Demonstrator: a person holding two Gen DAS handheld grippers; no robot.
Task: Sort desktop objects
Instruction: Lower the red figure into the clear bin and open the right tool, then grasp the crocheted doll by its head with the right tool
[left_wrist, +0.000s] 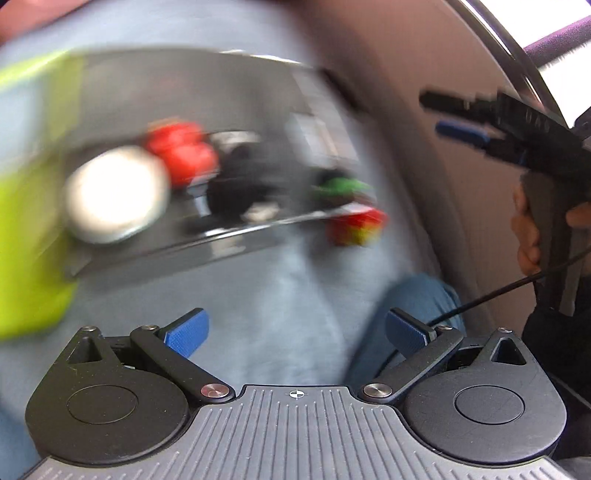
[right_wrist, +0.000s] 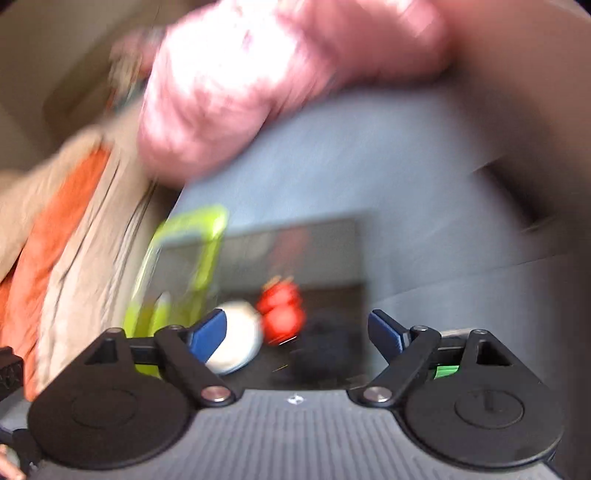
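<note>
Both views smeared by motion blur. Left gripper (left_wrist: 295, 334) spread wide, blue pads apart, nothing between them. Right gripper (right_wrist: 297, 334) likewise released, empty. Dark grey flat tray (left_wrist: 155, 254) lies on pale blue cloth surface (left_wrist: 280, 295). On tray: round white disc-like object (left_wrist: 114, 192), red rounded object (left_wrist: 184, 151) touching it, black lump (left_wrist: 240, 184) beside, green piece (left_wrist: 341, 186) near tray edge. Red-yellow block (left_wrist: 356, 225) just off tray. Lime-green bin (left_wrist: 26, 221) beside tray.
</note>
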